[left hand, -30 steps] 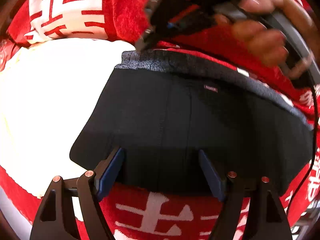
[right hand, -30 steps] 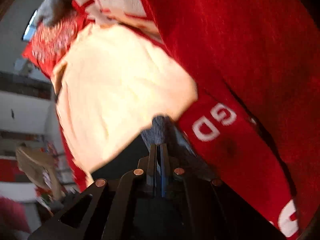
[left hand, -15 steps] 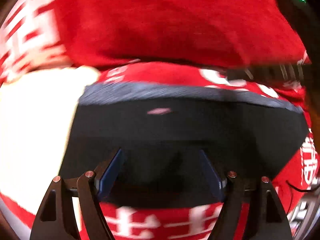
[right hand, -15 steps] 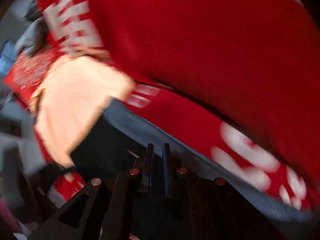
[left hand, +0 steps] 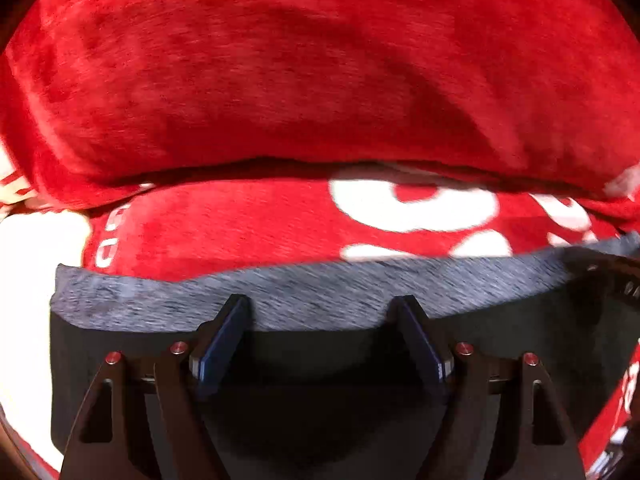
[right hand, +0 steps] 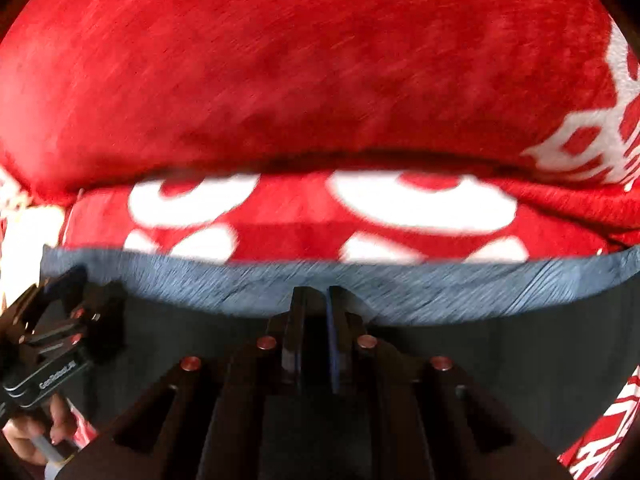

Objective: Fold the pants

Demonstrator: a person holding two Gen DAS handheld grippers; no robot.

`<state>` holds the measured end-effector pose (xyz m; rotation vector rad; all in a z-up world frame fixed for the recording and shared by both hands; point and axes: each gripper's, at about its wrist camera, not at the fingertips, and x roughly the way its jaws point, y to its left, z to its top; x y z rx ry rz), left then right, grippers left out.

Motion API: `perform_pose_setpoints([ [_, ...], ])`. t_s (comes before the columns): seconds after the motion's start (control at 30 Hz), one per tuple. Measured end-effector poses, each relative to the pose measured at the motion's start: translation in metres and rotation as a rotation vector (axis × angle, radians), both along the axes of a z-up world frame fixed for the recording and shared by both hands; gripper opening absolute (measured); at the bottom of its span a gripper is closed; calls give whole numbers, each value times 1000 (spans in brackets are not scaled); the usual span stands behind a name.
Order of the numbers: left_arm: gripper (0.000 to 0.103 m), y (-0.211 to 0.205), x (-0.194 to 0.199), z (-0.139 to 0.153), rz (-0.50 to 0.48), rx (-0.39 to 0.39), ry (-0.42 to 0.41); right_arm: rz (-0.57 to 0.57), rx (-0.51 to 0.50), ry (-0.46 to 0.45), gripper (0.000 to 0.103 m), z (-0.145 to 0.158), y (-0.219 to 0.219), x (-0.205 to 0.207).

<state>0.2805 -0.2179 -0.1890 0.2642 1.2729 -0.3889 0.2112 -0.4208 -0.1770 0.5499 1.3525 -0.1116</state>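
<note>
The black pants lie folded flat on a red blanket, their grey waistband running across the far edge. My left gripper is open, its fingers spread just above the waistband. In the right wrist view the same pants and waistband show. My right gripper has its jaws nearly together with a narrow gap, at the waistband edge; whether cloth is pinched I cannot tell. The left gripper shows at the left there.
A red blanket with white lettering covers the surface under the pants. A thick red fold or cushion rises right behind the waistband. A white cloth patch lies at the left.
Both grippers have moved forward and low over the pants toward the waistband. The right gripper, which held the waistband corner up, has turned level and its jaws have parted slightly.
</note>
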Motion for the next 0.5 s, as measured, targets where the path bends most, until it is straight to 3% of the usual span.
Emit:
perform_pose_setpoints([
  [0.1,78,15,5,12,47,20,-6,-95,-56,53,26,-2,-31,-5],
  [0.17,78,23,0,22,38,43,-27,-150,32,29,27,7,-49,-20],
  [0.3,78,45,-18,43,42,67,-14,-114,137,4,34,26,-47,-60],
  [0.4,78,77,-47,57,41,96,-24,-149,371,-40,34,36,-32,-97],
  [0.5,78,93,-59,39,49,177,-13,-164,621,-40,34,34,12,-126],
])
